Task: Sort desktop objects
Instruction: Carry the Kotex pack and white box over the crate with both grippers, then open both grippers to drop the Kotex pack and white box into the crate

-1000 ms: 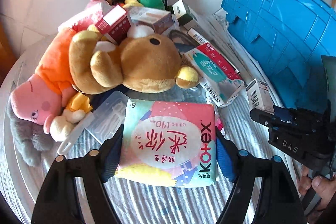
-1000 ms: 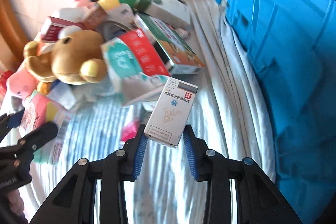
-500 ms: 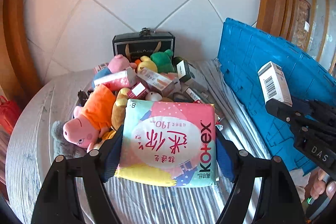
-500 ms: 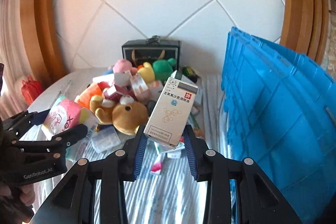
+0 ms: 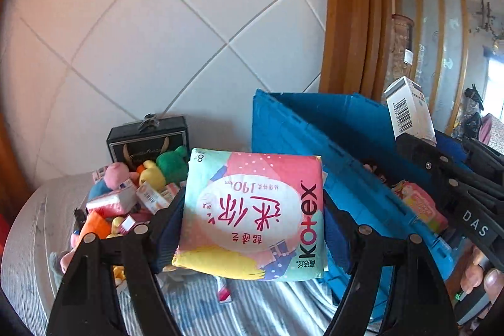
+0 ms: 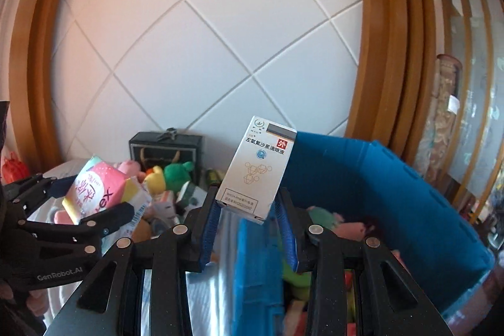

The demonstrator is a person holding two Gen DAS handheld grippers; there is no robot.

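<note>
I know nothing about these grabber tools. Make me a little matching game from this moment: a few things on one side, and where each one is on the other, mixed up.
Things:
1. Kotex pack
2. white medicine box
3. green plush toy
4. blue crate

Places:
a. in the pile, before the black box
b. clamped in the left gripper
c. beside the pile, holding soft toys
d. clamped in the right gripper

Pairs: 1-b, 2-d, 3-a, 4-c

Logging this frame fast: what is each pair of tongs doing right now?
Left tongs: closed on the pink-and-mint soft Kotex pad pack.
Right tongs: closed on the small white cardboard medicine box.
</note>
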